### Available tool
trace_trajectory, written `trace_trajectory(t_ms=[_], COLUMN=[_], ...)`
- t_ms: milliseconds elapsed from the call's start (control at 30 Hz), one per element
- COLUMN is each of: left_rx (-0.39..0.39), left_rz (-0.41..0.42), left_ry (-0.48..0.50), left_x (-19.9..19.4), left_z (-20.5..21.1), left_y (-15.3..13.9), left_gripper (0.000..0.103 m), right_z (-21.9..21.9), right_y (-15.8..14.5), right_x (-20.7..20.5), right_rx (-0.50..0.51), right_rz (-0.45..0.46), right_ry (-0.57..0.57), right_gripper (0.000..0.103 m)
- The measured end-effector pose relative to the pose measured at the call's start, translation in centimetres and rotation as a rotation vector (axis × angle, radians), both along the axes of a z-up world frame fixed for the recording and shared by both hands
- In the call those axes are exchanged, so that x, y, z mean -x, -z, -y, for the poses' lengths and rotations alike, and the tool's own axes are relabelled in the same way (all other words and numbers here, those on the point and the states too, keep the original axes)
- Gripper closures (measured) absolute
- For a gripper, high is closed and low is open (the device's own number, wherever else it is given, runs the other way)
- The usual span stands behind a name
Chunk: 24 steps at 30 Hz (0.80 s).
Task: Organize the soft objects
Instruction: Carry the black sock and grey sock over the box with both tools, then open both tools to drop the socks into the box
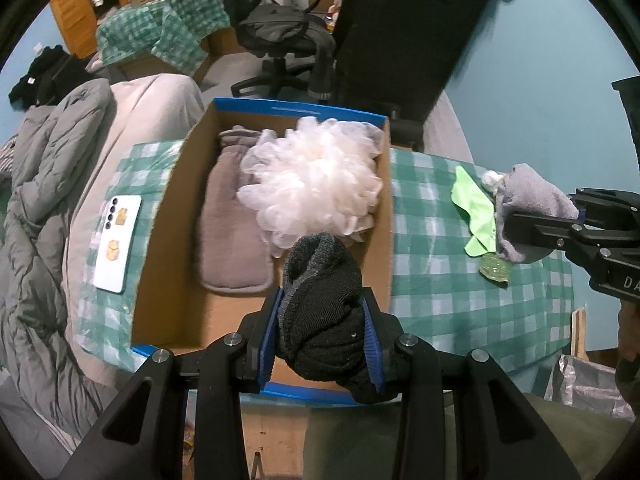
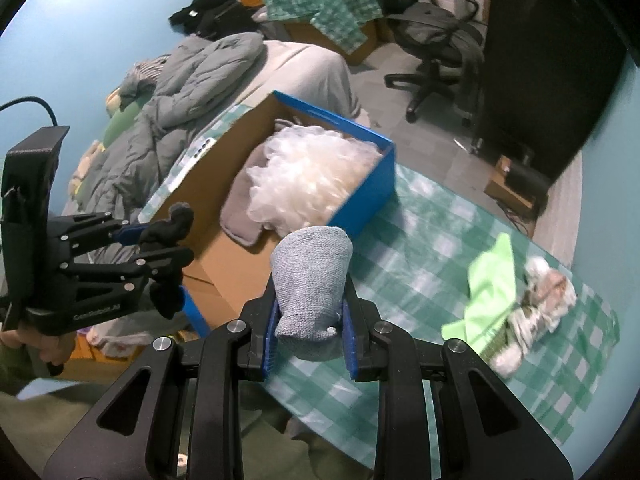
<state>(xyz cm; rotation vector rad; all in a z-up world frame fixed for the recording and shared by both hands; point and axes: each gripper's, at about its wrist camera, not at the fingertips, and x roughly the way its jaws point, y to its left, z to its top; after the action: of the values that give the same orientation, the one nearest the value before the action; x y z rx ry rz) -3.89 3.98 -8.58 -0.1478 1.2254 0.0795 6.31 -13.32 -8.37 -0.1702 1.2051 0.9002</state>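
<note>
A checked green-and-white cloth (image 1: 460, 264) covers the surface. On it sits an open cardboard box (image 1: 176, 208) with blue edging, the landmark here. Inside the box, a grey fleece pouch (image 1: 228, 240) lies flat, and a white mesh bath puff (image 1: 316, 184) rests partly on it. Over the box's near edge, the left hand-held gripper (image 1: 324, 332) pinches a rolled black sock (image 1: 324, 304) between its blue pads. To the right of the box, above the cloth, the right hand-held gripper (image 2: 310, 312) is pressed tight on a rolled grey sock (image 2: 310, 276). Further right of the box lie a lime-green cloth (image 2: 488, 280) and, touching it, a pale crumpled bundle (image 2: 536, 300). Left of the box lies a white phone (image 1: 116, 240).
</note>
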Motion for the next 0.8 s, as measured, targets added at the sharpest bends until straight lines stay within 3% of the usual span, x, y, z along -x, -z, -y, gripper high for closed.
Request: trace_trajectory(t_ms=[467,800], left_rx=[0.003,0.027], left_rz=[-0.017,-0.067], left_ry=[-0.052,-0.077], left_x=[-0.1,-0.9], left_z=[-4.4,-6.8], left_y=[1.6,4.8], left_gripper=[0.066,0.066], right_z=[-7.4,-11.2], right_y=[2.0,4.3], right_x=[0.3,0.4], right_rx=[-0.019,0.016], right_rz=[-0.047,-0.084], right_ry=[-0.092,-0.133], right_gripper=[0.078,0.078])
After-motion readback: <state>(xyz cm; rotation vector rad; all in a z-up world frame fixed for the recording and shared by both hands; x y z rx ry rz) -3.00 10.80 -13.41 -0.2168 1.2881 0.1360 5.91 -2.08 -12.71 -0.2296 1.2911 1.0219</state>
